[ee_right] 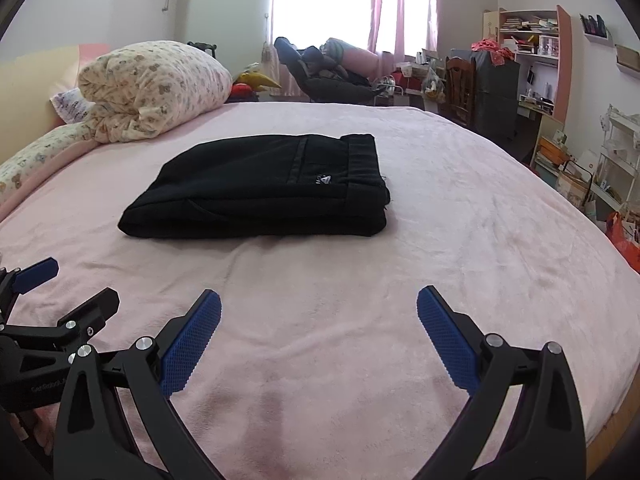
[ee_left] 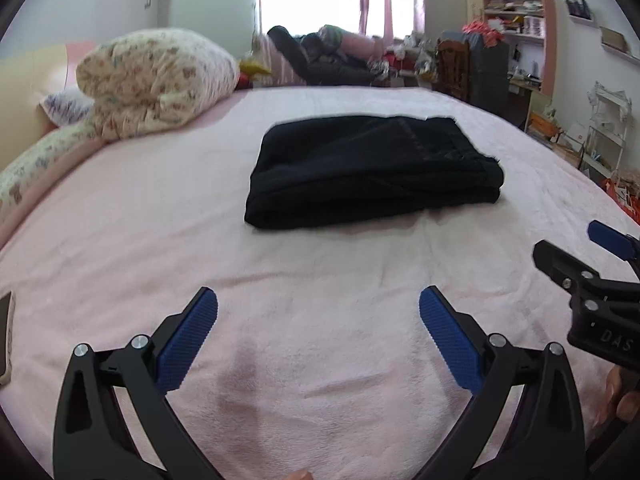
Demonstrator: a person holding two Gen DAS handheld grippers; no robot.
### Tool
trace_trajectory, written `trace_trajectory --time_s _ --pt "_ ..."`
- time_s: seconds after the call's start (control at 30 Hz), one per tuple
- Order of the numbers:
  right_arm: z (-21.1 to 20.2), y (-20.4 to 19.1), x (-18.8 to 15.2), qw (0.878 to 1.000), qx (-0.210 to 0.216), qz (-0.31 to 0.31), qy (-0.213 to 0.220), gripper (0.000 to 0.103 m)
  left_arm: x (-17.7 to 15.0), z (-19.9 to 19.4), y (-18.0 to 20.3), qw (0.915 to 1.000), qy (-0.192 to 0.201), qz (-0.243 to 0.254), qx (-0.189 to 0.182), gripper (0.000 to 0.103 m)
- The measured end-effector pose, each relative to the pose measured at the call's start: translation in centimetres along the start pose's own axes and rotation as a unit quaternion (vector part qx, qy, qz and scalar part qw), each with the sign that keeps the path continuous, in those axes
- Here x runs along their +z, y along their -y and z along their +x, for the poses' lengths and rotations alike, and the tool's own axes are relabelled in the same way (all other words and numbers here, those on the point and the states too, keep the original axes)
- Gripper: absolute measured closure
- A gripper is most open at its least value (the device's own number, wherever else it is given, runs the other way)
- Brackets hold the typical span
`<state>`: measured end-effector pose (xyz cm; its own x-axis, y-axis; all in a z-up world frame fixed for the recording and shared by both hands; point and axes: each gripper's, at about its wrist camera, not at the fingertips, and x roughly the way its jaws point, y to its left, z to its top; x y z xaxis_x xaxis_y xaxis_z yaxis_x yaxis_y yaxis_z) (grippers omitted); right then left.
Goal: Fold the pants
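Black pants lie folded into a compact rectangle in the middle of the pink bed; the right wrist view shows the pants with a small white logo on top. My left gripper stands open over bare blanket, well short of the pants, nothing between its blue pads. My right gripper is also wide open and holds nothing, hovering nearer than the pants. Each gripper shows at the edge of the other's view: the right gripper and the left gripper.
A rolled floral quilt and pillows lie at the bed's far left. A phone rests at the left edge. Beyond the bed are a dark chair, a cluttered desk and shelves on the right.
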<state>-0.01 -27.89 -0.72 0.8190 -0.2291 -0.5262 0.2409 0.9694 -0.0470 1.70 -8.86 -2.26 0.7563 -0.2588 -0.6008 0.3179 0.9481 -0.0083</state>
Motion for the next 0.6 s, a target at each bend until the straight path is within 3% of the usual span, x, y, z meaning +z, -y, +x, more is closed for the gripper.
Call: trace_trajectory --time_s 0.6 --pt "0.9 0.0 -0.7 1.000 -0.018 0.000 -0.007 0.002 -0.4 -0.7 1.1 0.9996 0.017 0.012 0.021 0.002"
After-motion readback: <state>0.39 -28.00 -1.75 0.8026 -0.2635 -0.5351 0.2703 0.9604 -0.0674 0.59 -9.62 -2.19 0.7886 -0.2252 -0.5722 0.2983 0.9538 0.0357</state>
